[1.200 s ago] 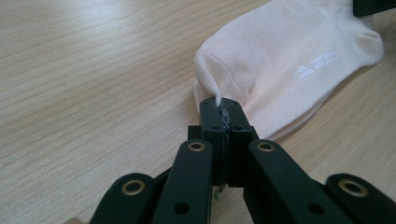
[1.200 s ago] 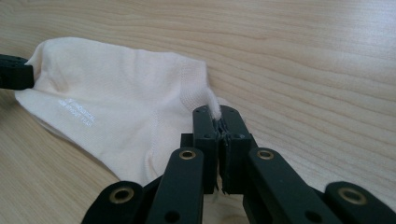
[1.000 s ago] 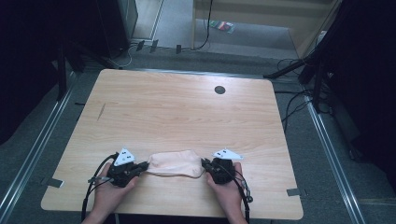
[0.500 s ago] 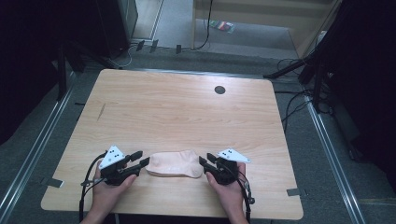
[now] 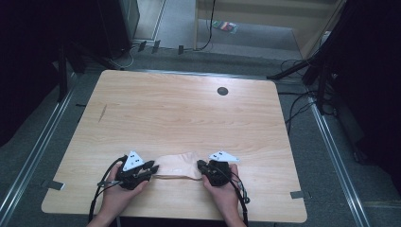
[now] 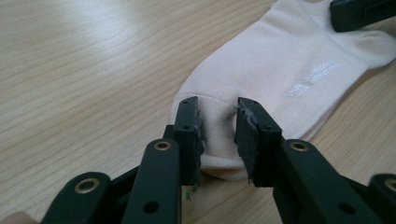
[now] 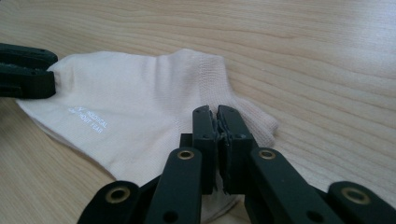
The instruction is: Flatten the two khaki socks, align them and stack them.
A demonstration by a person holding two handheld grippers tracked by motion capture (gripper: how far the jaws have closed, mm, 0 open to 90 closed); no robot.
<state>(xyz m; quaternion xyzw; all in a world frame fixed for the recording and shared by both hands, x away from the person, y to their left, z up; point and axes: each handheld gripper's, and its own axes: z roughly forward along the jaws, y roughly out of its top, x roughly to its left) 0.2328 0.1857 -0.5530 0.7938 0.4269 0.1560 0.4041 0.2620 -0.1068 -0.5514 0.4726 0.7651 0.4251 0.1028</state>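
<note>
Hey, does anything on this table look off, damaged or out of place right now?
Nothing looks damaged or spilled. The sock lies flat near the table's front edge, one end pinched in the shut right hand-held gripper. The left hand-held gripper stands open astride the other end.

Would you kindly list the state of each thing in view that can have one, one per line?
Sock: lying flat on the table, stretched between the two grippers, printed lettering facing up.
Left gripper: jaws apart, astride one end of the sock, not clamped.
Right gripper: jaws shut on the sock's other end.
Table: level; otherwise only a dark round hole near its far edge.
</note>
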